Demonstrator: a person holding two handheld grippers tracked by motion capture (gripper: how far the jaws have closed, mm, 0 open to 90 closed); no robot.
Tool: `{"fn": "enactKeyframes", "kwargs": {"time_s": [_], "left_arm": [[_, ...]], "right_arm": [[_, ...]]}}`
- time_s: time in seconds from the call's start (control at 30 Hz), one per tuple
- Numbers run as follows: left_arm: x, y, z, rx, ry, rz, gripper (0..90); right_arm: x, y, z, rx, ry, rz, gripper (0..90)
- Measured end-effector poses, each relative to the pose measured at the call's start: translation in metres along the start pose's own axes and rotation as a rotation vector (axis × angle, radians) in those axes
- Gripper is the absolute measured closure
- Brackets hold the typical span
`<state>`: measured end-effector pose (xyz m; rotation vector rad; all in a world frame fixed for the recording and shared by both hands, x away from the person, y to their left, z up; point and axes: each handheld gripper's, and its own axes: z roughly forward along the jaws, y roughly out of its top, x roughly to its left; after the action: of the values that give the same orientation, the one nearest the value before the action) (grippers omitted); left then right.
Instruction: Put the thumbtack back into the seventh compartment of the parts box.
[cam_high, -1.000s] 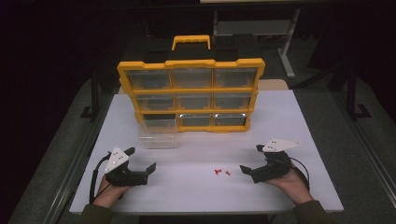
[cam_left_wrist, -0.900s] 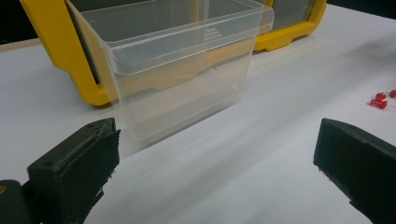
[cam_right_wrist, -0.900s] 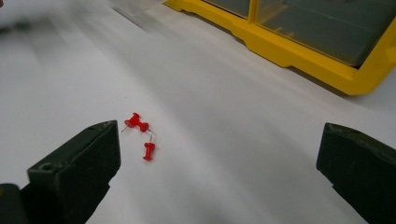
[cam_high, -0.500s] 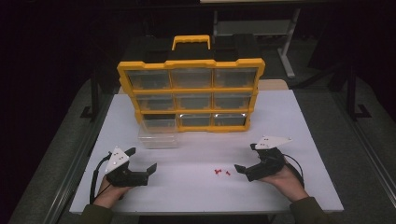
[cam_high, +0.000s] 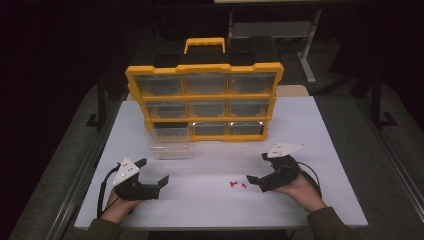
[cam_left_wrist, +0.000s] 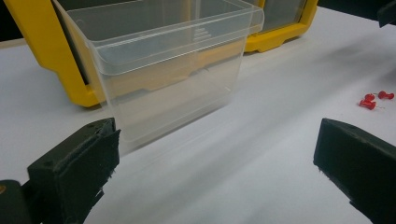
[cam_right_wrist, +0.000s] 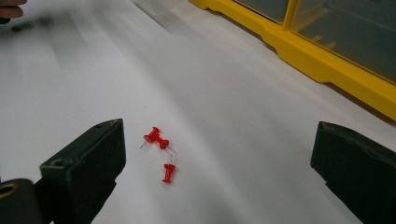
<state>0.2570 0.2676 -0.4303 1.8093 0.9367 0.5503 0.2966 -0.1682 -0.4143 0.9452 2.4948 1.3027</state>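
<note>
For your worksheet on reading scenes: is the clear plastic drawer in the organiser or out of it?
Out: the clear drawer stands upright on the table before the yellow organiser, apparently empty.

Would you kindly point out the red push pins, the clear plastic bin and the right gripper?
red push pins (cam_right_wrist: 161, 151), right gripper view, pin heads.
clear plastic bin (cam_left_wrist: 173, 88), left gripper view, front wall.
right gripper (cam_high: 257, 170), high view, between fingertips.

Both hands rest low at the near edge, the left gripper (cam_high: 154, 172) and right gripper (cam_high: 256, 169) each held with jaws spread wide, pointing inward.
</note>
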Motion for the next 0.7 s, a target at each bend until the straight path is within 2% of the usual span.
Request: {"fn": "enactKeyframes", "kwargs": {"time_s": [0.27,0.3,0.4,0.53,0.7], "left_arm": [[0.0,0.0,0.0,0.005,-0.006,0.003,0.0],[0.001,0.0,-0.001,0.019,-0.006,0.019,0.0],[0.0,0.001,-0.001,0.011,-0.008,0.014,0.0],[0.001,0.001,-0.002,0.017,-0.011,0.018,0.0],[0.001,0.001,-0.002,0.008,-0.017,0.008,0.0]], "right_arm": [[0.0,0.008,0.007,0.012,0.019,-0.018,6.0],[0.001,0.01,0.008,0.015,0.02,-0.012,6.3],[0.002,0.012,0.012,0.027,0.025,-0.023,7.2],[0.004,0.014,0.017,0.048,0.04,-0.029,13.9],[0.003,0.017,0.022,0.074,0.05,-0.026,17.3]]}}
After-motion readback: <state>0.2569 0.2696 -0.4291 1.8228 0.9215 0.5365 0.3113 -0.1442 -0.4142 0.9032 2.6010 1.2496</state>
